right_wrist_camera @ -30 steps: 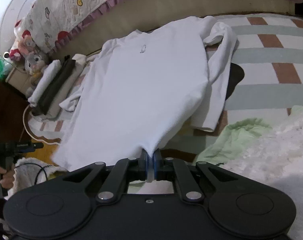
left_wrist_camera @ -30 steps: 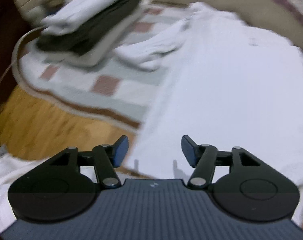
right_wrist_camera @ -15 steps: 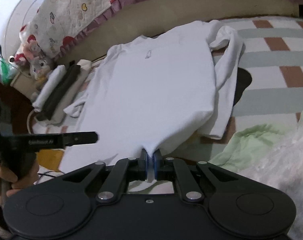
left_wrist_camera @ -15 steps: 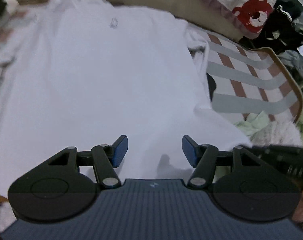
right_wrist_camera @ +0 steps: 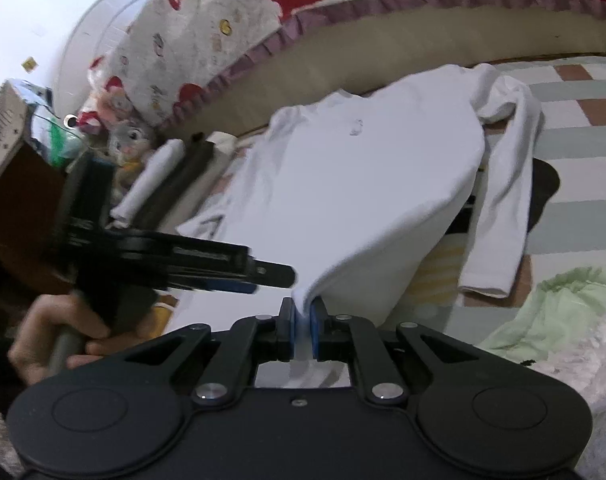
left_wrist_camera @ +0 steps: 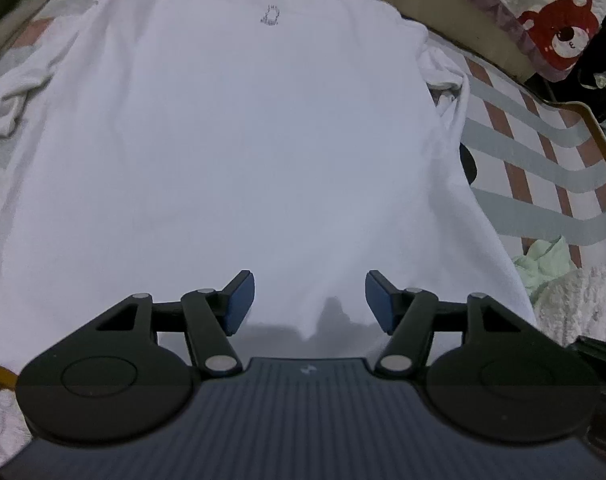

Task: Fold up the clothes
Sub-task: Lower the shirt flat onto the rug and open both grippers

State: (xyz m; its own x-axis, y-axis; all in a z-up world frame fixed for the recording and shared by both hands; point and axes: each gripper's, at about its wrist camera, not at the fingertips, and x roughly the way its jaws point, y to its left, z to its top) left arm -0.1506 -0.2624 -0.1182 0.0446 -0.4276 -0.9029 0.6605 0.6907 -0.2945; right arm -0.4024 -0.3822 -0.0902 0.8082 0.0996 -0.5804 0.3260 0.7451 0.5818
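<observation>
Shirt: I saw the white long-sleeved shirt (left_wrist_camera: 239,152) spread front-up on the striped blanket (left_wrist_camera: 543,168) on the floor, collar at the far end beside the bed base, hem towards me; its body lay flat and unfolded; one sleeve (right_wrist_camera: 499,216) ran straight down the side, the other bunched on the opposite side.
Right hand-held gripper: my right hand-held gripper (right_wrist_camera: 301,322) was clamped shut on a pinch of the hem at one near corner; the cloth rose from the blanket into a small peak at the pads.
Left hand-held gripper: my left hand-held gripper (left_wrist_camera: 309,304) hung with its jaws wide apart and nothing between them, over the near part of the shirt just short of the hem; the person's hand (right_wrist_camera: 59,336) held its handle.
Surroundings: a stack of folded clothes (right_wrist_camera: 171,180) sat beside the shirt near the collar end; a pale green cloth (right_wrist_camera: 555,312) lay loose on the other side.
Step in hand: I judged it to be securing the hem, one corner held and the other side unheld.
Next move: it called, I thought, for the left hand-held gripper to close on the hem well apart from the right; an even grip would matter, since a lopsided lift could skew the fold.
</observation>
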